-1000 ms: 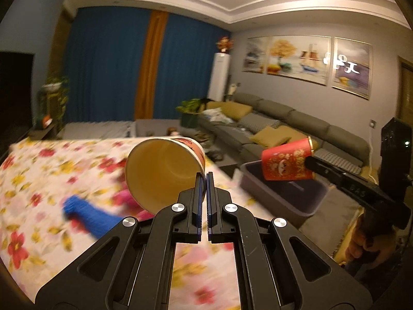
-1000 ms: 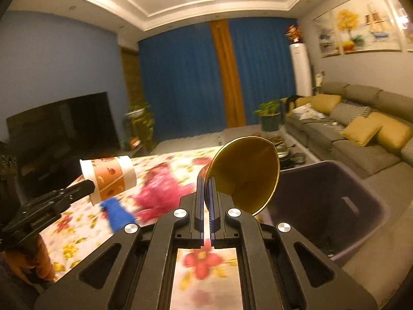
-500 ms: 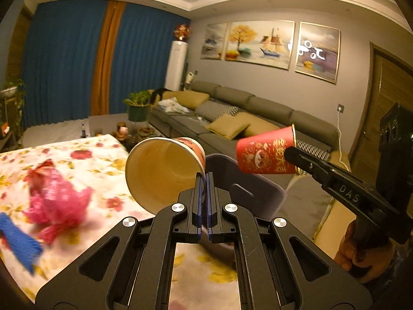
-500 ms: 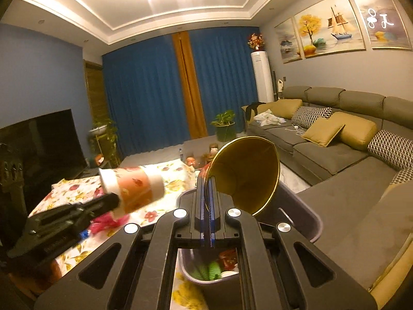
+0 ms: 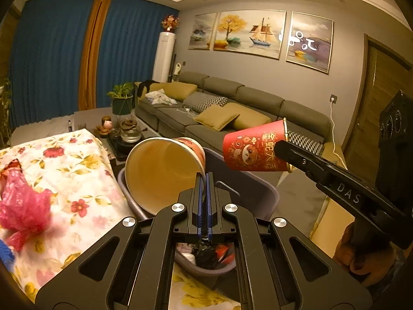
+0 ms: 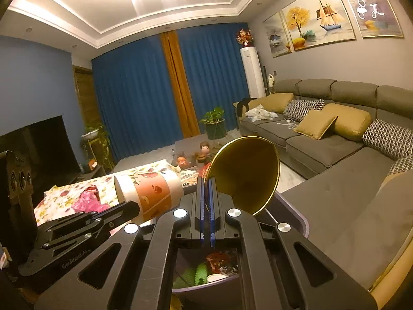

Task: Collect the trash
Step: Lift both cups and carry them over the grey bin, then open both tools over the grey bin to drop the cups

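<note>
My left gripper (image 5: 204, 178) is shut on the rim of a white-and-orange paper cup (image 5: 162, 173), held on its side above the grey trash bin (image 5: 260, 188). The cup also shows in the right wrist view (image 6: 152, 193). My right gripper (image 6: 206, 183) is shut on the rim of a red paper cup with a gold inside (image 6: 247, 173), also over the bin (image 6: 296, 219); in the left wrist view that cup (image 5: 255, 149) hangs to the right. Trash lies inside the bin.
A table with a floral cloth (image 5: 64, 170) stands left of the bin, with a crumpled pink plastic bag (image 5: 23, 204) and a blue item (image 5: 5, 255) on it. A long grey sofa (image 5: 232, 108) runs behind. A tea table (image 5: 121, 137) is beyond.
Both grippers have swung from over the table to above the trash bin, still holding their cups. The pink bag and blue item have slid to the left of the view.
</note>
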`<state>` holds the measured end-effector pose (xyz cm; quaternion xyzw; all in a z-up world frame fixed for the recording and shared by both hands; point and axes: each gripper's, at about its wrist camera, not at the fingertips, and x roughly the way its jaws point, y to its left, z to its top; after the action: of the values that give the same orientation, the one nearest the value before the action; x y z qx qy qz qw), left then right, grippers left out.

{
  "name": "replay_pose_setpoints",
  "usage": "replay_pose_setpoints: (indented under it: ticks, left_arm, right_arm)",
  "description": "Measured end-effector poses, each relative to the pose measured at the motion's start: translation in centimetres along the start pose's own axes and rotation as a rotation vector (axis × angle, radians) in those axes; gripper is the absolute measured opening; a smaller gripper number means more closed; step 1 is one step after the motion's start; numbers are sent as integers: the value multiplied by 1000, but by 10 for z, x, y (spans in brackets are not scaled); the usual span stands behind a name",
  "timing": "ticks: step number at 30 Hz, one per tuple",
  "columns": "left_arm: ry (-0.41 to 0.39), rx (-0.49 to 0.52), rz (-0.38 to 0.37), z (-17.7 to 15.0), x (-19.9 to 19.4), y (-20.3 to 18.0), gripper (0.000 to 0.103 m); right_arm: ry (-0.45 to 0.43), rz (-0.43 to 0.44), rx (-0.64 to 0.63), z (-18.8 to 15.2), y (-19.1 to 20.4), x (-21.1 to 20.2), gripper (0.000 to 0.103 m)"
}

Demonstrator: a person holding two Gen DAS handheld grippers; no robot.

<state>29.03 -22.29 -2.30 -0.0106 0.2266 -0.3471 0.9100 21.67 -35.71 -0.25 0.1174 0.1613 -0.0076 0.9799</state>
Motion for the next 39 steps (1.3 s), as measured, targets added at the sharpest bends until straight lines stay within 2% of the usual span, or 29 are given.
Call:
replay_pose_setpoints:
  ticks: [14, 16, 18, 19, 20, 22, 24, 25, 28, 32, 39]
  left_arm:
    - [43, -2, -37, -8, 26, 9, 2]
    - [54, 3, -26, -9, 28, 11, 11]
    - [53, -10, -8, -10, 25, 16, 36]
    - [49, -19, 0, -11, 23, 20, 43]
    - [38, -32, 12, -12, 20, 24, 55]
    - [22, -46, 41, -12, 11, 32, 65]
    - [7, -58, 68, -13, 3, 38, 77]
    - [-4, -67, 82, -13, -3, 42, 79]
    - [-18, -87, 121, -16, -17, 49, 86]
    - [-40, -95, 171, -22, -40, 57, 91]
    - [-56, -111, 262, -30, -77, 70, 92]
  right_arm:
    - [36, 19, 51, -4, -5, 21, 4]
    - [44, 25, 63, -4, -8, 23, 5]
    - [46, 25, 75, -3, -8, 23, 8]
    - [48, 25, 76, -3, -9, 24, 13]
    - [51, 22, 77, -3, -8, 25, 24]
    - [51, 12, 80, -5, -9, 25, 36]
    - [47, 8, 84, -5, -9, 23, 38]
    - [48, 5, 87, -6, -9, 23, 42]
    - [37, -4, 91, -8, -5, 16, 64]
    - [7, -37, 49, -12, 9, 3, 73]
    - [-22, -31, 26, -18, 30, -12, 79]
